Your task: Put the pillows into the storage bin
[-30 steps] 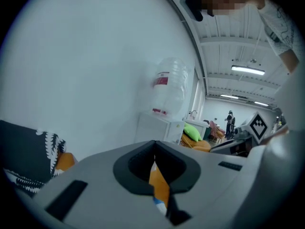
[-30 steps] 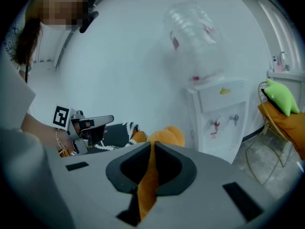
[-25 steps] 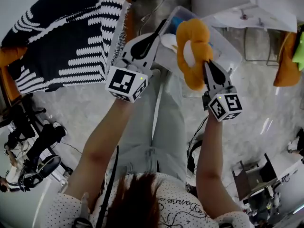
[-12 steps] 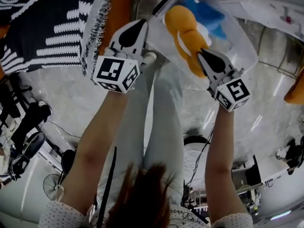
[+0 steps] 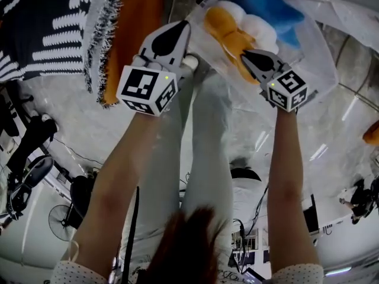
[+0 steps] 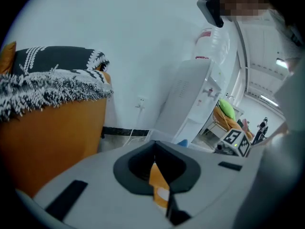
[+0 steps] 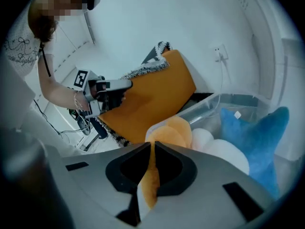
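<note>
Orange pillow [image 5: 224, 25] pinched between right gripper [image 5: 244, 54] jaws, at clear storage bin [image 5: 317, 52], one o'clock; left gripper [image 5: 187, 26] jaws pressed together, eleven o'clock.

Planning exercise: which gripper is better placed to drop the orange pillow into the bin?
Probably right: the right gripper holds the orange pillow inside the storage bin; the left gripper sits beside its rim.

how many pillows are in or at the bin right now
3: an orange pillow at the bin's near end, held by the right claw; a white one beside it; a blue one beyond. The white may be two; others may be hidden.
</note>
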### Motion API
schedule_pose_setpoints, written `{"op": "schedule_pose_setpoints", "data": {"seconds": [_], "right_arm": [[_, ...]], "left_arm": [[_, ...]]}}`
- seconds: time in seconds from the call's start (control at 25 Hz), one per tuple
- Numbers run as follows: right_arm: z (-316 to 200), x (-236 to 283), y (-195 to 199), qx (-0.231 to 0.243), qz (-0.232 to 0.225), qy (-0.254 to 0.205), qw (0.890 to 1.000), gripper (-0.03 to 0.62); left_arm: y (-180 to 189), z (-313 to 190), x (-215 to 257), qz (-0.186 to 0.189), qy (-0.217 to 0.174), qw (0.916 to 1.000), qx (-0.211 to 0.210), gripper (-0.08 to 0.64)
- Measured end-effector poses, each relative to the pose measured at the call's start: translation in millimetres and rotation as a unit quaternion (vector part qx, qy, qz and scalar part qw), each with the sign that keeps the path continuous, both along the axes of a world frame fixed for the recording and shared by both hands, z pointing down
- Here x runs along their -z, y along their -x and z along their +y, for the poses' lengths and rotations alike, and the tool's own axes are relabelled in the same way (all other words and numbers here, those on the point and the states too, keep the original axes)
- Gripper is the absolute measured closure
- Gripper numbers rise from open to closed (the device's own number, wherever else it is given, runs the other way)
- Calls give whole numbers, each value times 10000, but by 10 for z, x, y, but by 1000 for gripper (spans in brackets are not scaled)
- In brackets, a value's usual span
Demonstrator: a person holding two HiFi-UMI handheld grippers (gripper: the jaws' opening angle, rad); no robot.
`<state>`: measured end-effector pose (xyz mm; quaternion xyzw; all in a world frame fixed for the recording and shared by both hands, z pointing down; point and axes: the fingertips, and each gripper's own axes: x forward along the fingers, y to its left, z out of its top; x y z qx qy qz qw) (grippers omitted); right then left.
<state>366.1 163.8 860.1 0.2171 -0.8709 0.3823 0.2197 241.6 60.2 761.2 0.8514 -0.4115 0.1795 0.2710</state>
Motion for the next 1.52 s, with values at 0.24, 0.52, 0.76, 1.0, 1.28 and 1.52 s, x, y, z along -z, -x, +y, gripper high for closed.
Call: {"op": "schedule_pose_setpoints", "data": {"seconds": [0.24, 0.52, 0.76, 1.0, 1.28, 1.52], "right_arm": [[-54, -743, 90, -166, 147, 432, 9988, 554], [-142, -1088, 33, -772, 407, 735, 9935, 495], [-615, -262, -322, -2025, -33, -92, 9792, 500], [-982, 1212, -908, -3213, -78, -1585, 9336, 583], [-965, 3122, -1042, -3467, 58, -2706, 8981, 583], [-992, 4532, -1136, -3664, 239, -3378, 8666, 583]], "left_arm": [[28, 128, -232, -77, 95, 9999, -17, 557], [57, 237, -324, -68, 266, 9996, -4, 557], [-108, 81, -40, 36, 67, 9999, -144, 557], [-349, -188, 679, 251, -282, 9987, -336, 557], [-476, -360, 1950, 417, -886, 9926, -715, 557], [-508, -465, 3108, 465, -1281, 9873, -813, 557]]}}
